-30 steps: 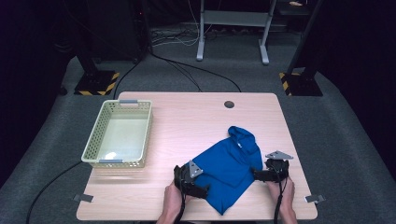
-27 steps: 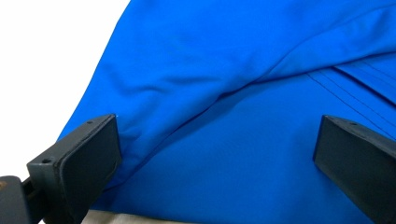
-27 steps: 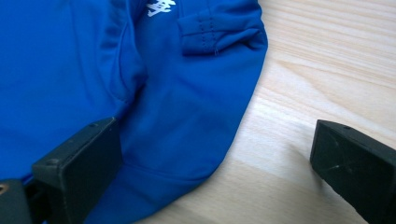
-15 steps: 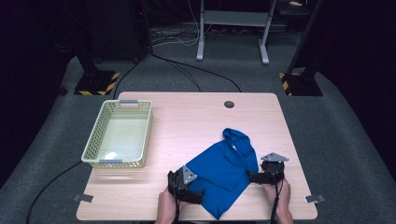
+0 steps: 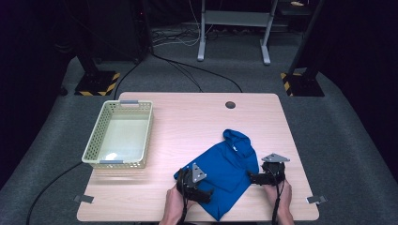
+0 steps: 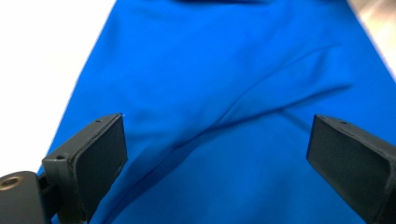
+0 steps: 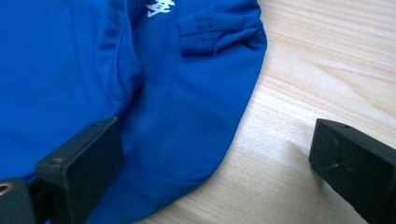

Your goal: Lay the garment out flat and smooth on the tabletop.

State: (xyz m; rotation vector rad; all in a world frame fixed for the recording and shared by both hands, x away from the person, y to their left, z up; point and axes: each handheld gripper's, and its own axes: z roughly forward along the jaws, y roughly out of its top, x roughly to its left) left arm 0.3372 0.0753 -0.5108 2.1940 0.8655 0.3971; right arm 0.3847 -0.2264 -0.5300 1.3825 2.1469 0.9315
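A bright blue shirt (image 5: pixel 227 166) lies flat on the wooden table (image 5: pixel 187 117), near the front edge and a bit to the right of the middle. It is turned at a slant, so one corner points toward the person and the collar end points away. The cloth is smooth and a little shiny. In the left gripper view the shirt (image 6: pixel 224 93) has a long soft fold running across it. In the right gripper view the shirt (image 7: pixel 140 93) shows a small white print near the top, a stitched cuff, and a rounded edge that rests on the bare wood.

The left gripper (image 5: pixel 197 185) sits over the left side of the shirt, held by the person's left hand (image 5: pixel 173 206). Its two black jaws are spread wide apart, with blue cloth showing between them. They are not pinching anything.

The right gripper (image 5: pixel 265 176) is at the right edge of the shirt, held by the right hand (image 5: pixel 281 204). Its jaws are spread wide too. One jaw is over the blue cloth and the other is over the wood, so the shirt's edge lies between them.

A pale yellow basket (image 5: pixel 119 136) with holes in its sides stands on the left part of the table, well apart from the shirt. A small dark round hole (image 5: pixel 230 104) is in the table near the far edge.
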